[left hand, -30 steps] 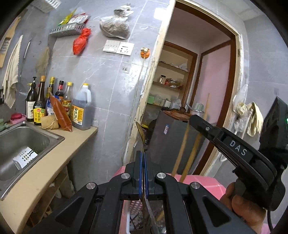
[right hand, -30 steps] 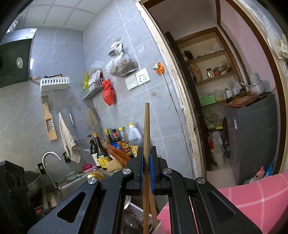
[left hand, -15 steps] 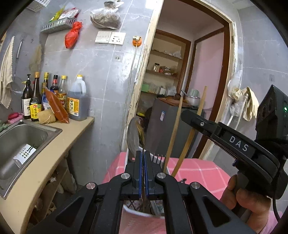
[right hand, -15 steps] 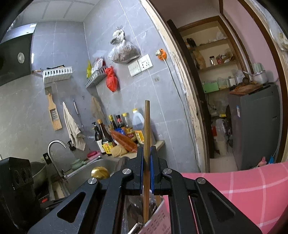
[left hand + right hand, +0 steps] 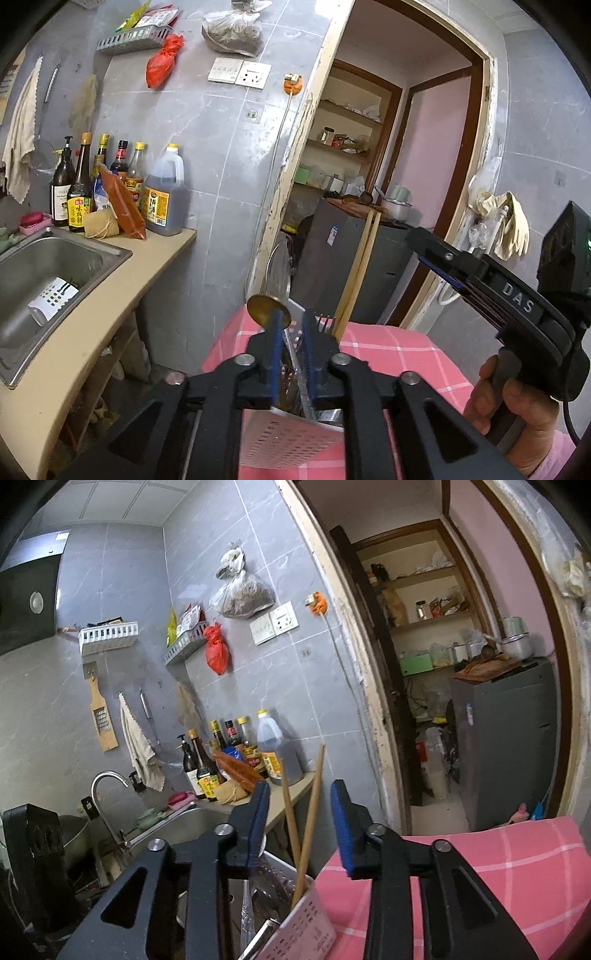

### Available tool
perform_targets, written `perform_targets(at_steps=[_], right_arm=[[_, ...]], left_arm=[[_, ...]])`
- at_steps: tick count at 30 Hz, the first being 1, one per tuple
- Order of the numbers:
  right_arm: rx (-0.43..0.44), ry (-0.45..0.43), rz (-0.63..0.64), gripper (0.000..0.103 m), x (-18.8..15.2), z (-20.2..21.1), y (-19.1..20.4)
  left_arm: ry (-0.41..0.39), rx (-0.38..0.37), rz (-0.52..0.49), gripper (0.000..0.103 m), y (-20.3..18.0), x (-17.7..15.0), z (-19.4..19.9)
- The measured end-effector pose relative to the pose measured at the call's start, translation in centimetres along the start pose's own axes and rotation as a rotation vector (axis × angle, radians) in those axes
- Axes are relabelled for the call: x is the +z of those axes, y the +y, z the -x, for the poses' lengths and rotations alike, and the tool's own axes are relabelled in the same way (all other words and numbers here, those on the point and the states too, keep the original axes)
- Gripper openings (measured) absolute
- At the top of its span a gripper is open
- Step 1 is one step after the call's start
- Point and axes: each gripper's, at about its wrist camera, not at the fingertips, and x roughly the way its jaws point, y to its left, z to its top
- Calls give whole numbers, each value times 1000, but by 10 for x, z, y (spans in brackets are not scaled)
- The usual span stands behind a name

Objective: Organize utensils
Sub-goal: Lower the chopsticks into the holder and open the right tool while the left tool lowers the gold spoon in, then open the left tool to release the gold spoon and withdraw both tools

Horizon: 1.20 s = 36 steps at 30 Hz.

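A white perforated utensil holder (image 5: 288,439) stands on the pink checked cloth (image 5: 391,354); it also shows in the right wrist view (image 5: 303,926). In it stand two wooden chopsticks (image 5: 360,266) (image 5: 308,819), a gold spoon (image 5: 264,308), a fork and a metal ladle. My left gripper (image 5: 291,328) is open just above the holder, with the spoon's handle between its fingers. My right gripper (image 5: 299,827) is open, the chopsticks standing free between its fingers. It also shows in the left wrist view (image 5: 436,247), above and right of the holder.
A steel sink (image 5: 44,273) with a second white holder (image 5: 53,299) lying in it is at the left. Sauce bottles (image 5: 122,192) stand on the beige counter (image 5: 147,266). A doorway with a grey fridge (image 5: 340,266) is behind. A tap (image 5: 107,797) is over the sink.
Both grippers have opened. The spoon and the chopsticks were let go and now stand in the holder. The left gripper has come lower over the holder.
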Motion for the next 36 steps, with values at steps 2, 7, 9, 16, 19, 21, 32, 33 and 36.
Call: perform_targets(at_steps=[2, 7, 9, 16, 19, 21, 32, 33, 36], right_arm=[[-23, -12, 4, 46, 2, 12, -1], [-80, -31, 18, 57, 7, 43, -4], [-102, -36, 24, 63, 9, 54, -5], [-197, -45, 40, 81, 8, 99, -14], [-241, -49, 37, 90, 7, 118, -18], [-267, -51, 41, 94, 7, 128, -19], [-405, -14, 86, 102, -11, 198, -13], [-412, -11, 85, 102, -13, 203, -12], [-438, 1, 84, 102, -22, 221, -6]], left_arm=[[-10, 3, 5, 29, -2, 2, 6], [-33, 18, -3, 49, -13, 7, 23], [-37, 27, -12, 59, -17, 7, 29], [-55, 51, -39, 83, -33, 6, 52], [-61, 59, -45, 91, -38, 3, 61], [-66, 65, -46, 96, -41, 1, 67], [-43, 9, -119, 100, -58, -20, 100], [-42, 6, -124, 101, -60, -21, 103], [-43, -1, -141, 102, -63, -30, 115]])
